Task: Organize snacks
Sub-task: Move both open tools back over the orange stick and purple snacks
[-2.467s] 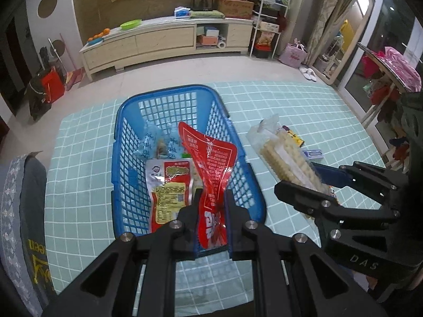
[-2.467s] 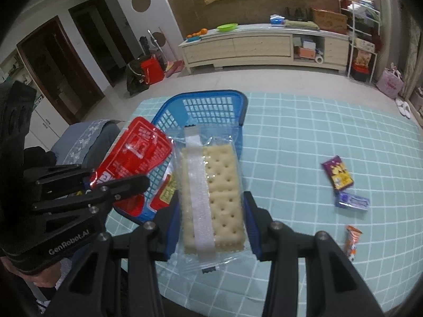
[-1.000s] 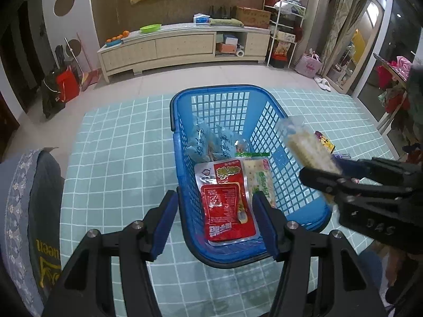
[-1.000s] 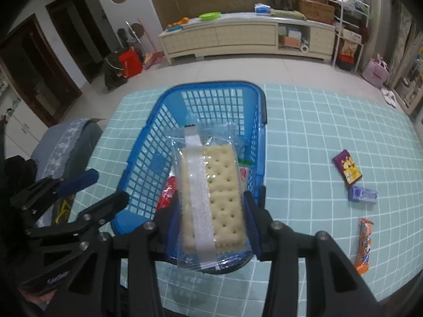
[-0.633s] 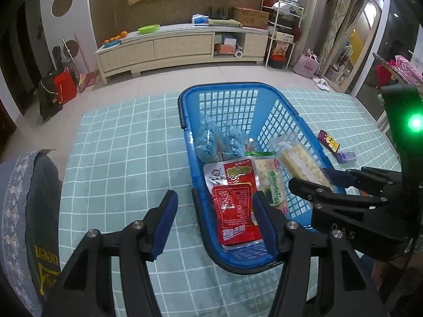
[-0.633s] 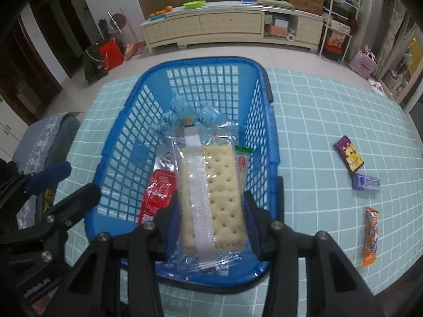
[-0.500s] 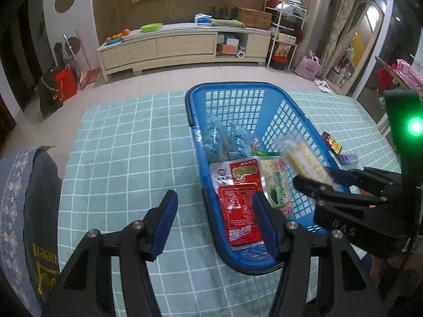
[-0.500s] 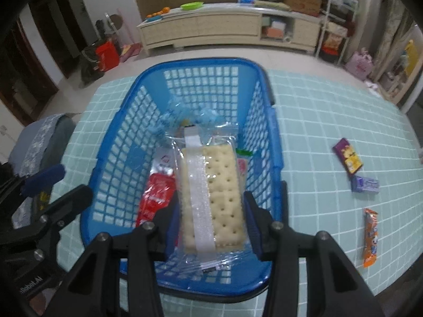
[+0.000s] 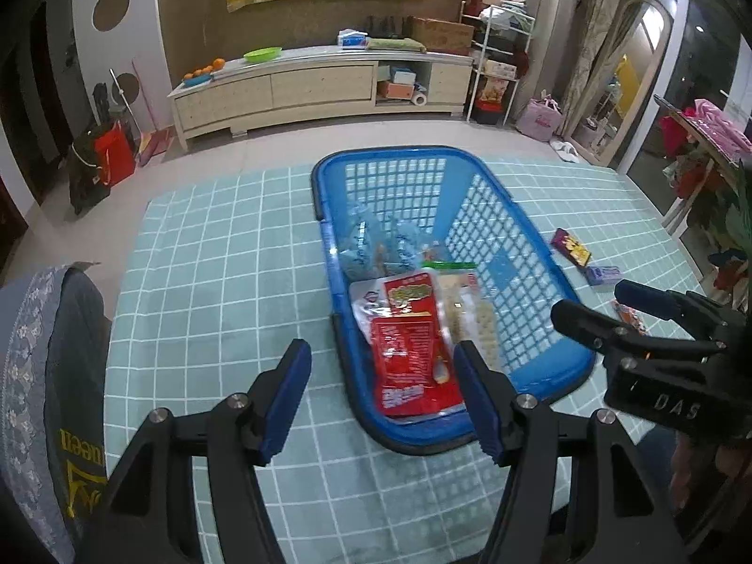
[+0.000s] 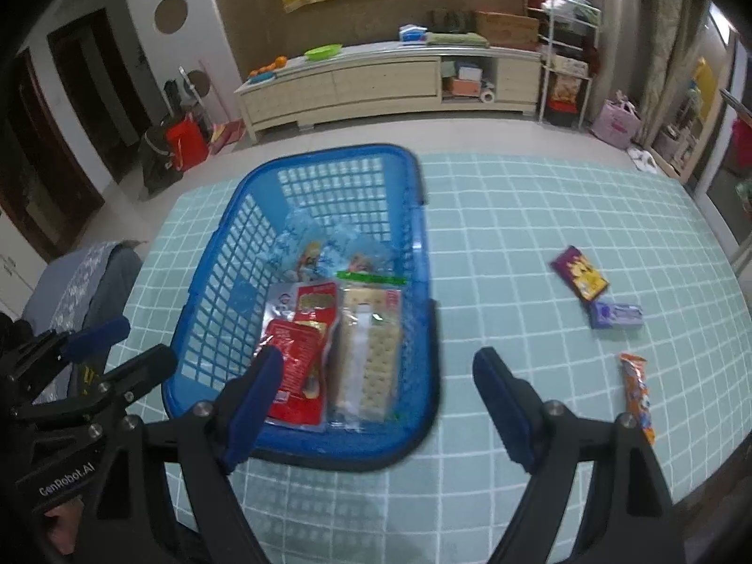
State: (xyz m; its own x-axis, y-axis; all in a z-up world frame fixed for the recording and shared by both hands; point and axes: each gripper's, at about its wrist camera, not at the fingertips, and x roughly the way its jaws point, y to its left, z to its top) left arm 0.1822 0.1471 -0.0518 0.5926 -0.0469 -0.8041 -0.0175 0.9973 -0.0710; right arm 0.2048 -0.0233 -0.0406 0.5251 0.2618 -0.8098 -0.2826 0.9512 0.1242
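A blue basket (image 9: 512, 216) (image 10: 225, 258) stands on the teal checked table. In it lie a red snack packet (image 9: 409, 352) (image 10: 296, 352), a clear cracker pack (image 10: 371, 357) (image 9: 470, 310) and pale blue packets (image 9: 376, 244) (image 10: 310, 244). My left gripper (image 9: 380, 390) is open and empty, above the basket's near left corner. My right gripper (image 10: 376, 399) is open and empty above the basket's near right side; it also shows in the left wrist view (image 9: 606, 310). A purple-yellow packet (image 10: 580, 277), a lilac packet (image 10: 615, 315) and an orange bar (image 10: 637, 390) lie on the table to the right.
A chair with a grey cover (image 9: 51, 376) stands at the table's left edge. A long cabinet (image 9: 324, 89) stands against the far wall. The table's near edge (image 10: 376, 531) lies just under the grippers.
My right gripper has opened and let the cracker pack drop into the basket beside the red packet, then drawn back. My left gripper stays open and has shifted left.
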